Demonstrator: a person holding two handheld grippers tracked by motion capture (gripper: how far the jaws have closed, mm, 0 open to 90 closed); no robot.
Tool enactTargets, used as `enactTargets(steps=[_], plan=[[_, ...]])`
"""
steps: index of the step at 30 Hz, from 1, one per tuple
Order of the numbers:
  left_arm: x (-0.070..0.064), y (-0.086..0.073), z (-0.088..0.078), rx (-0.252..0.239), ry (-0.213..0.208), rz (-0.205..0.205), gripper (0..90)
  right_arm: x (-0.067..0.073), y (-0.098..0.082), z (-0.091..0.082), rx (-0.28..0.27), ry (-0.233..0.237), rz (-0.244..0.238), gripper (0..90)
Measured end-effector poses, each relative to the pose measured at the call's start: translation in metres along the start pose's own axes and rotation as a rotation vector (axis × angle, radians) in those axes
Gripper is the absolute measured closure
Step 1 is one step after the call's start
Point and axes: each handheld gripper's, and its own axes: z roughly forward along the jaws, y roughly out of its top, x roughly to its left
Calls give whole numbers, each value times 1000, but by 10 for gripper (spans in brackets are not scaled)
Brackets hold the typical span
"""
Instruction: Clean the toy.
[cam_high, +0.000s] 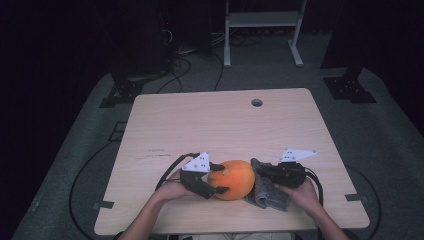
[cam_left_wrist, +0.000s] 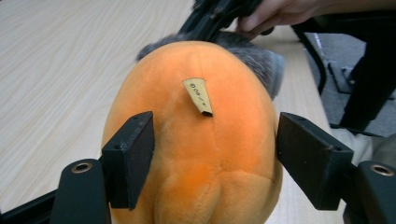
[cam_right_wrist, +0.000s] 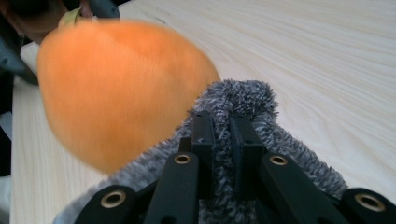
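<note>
A: From the high view, where's everything?

B: The plush (cam_high: 233, 179), round and orange, sits near the table's (cam_high: 220, 125) front edge, between the 2 grippers. The left gripper (cam_high: 220, 178) has its jaws around the plush's left side. The right gripper (cam_high: 260, 172) holds the cloth (cam_high: 267, 196), a grey one that lies against the plush's right side.

A: And from the left gripper view?

B: The left gripper (cam_left_wrist: 215, 154) is spread. Its right pad stands just clear of the plush (cam_left_wrist: 196, 149) and its left pad lies against the fur without denting it, so no squeeze. A small paper tag (cam_left_wrist: 198, 95) sticks off the top.

A: How will the plush handle?

B: I'd judge it light and soft, not fragile. It should give under the pads, so take it across the widest part, where the jaws sit now.

A: The right gripper view?

B: The right gripper (cam_right_wrist: 222, 123) is pressed together, pinching a fold of cloth (cam_right_wrist: 289, 149). The cloth looks fuzzy and limp, so it will drape wherever it's gripped. The plush (cam_right_wrist: 121, 88) lies just beyond it.

A: Surface and room?

B: Pale smooth wood, with 1 round hole (cam_high: 257, 102) near the far edge. The room is dark, with cables (cam_high: 190, 65) on a grey floor and a white frame (cam_high: 262, 30) behind.
</note>
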Motion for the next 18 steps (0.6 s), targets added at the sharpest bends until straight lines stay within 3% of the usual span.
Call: enactTargets(steps=[2,6,11,13,14,18], plan=[[0,0,0,-1,9,-5,305,1,0,-3,-18,5,9,813],[-4,5,6,-13,43,-2,409,13,14,-20,-118,45,-14,813],[-13,17,16,0,57,50,420,23,31,-23,-173,87,-40,812],[-14,18,17,2,60,49,419,26,33,-16,-145,94,-56,812],[-14,17,17,3,59,46,419,26,29,-8,-104,82,-65,811],[-13,14,16,-2,61,34,414,20,19,-6,-87,60,-48,811]])
